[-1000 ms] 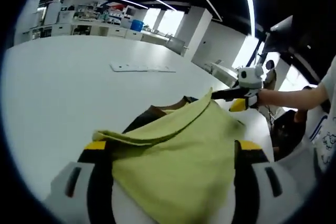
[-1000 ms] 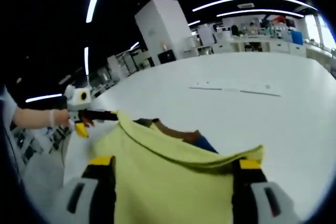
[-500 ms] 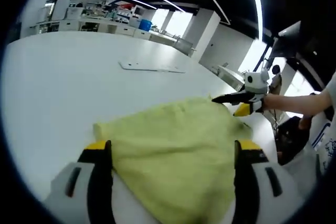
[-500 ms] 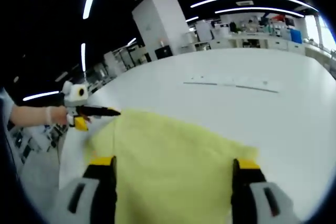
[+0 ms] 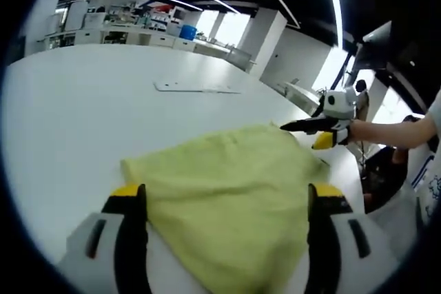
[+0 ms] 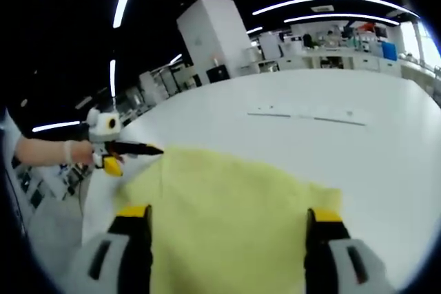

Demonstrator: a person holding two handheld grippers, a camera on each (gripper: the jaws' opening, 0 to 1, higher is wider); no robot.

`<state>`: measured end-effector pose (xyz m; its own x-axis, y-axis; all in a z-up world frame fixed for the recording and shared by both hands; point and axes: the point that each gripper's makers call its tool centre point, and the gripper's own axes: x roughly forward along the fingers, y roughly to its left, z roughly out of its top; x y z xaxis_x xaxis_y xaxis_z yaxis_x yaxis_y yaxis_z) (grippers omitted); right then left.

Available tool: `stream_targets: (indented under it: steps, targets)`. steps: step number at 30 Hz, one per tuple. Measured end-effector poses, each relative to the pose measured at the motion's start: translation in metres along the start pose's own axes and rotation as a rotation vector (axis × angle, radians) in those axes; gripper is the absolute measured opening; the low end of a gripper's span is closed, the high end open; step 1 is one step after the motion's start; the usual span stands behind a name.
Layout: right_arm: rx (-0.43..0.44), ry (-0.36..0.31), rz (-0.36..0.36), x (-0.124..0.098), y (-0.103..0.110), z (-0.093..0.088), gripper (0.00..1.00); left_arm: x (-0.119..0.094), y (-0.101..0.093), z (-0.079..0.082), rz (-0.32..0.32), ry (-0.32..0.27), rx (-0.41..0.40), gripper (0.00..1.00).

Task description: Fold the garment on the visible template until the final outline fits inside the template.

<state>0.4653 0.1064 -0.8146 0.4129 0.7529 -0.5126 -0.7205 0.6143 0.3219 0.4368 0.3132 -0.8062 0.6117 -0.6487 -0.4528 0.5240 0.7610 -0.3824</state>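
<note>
One yellow-green garment [image 5: 227, 191] lies spread flat on a white table [image 5: 62, 115], seen from both grippers.

Left gripper view, left to right: bare table surface; a flat white strip [image 5: 196, 88] lying far out on the table, well apart from the garment; the garment, running from its far edge down between this view's own jaws, which stand wide apart on either side of the cloth; the right gripper [image 5: 286, 127], held by a hand [image 5: 372, 131], its dark jaws drawn together to a point just at the cloth's far right corner. Whether it pinches the cloth cannot be told.

Right gripper view, left to right: the left gripper [image 6: 157, 149] at the garment's [image 6: 227, 218] far left corner, jaws together; grip likewise unclear.
</note>
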Motion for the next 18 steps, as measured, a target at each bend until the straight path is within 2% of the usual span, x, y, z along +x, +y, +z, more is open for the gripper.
stream_targets:
  steps: [4, 8, 12, 18]
  targets:
    - [-0.006, 0.009, -0.008, -0.01, -0.004, -0.002, 0.93, 0.001, -0.006, -0.004, 0.0, 0.009, -0.006, 0.95]
    - [-0.018, 0.018, -0.018, -0.018, -0.007, -0.002, 0.94, -0.005, -0.013, -0.002, -0.009, 0.009, 0.002, 0.96]
    - [-0.024, 0.012, -0.023, -0.028, -0.01, 0.001, 0.98, -0.012, -0.016, -0.001, 0.003, 0.021, 0.035, 0.98]
    - [-0.042, 0.015, -0.034, -0.042, -0.002, -0.005, 1.0, -0.025, -0.017, -0.004, 0.009, 0.032, 0.054, 0.99]
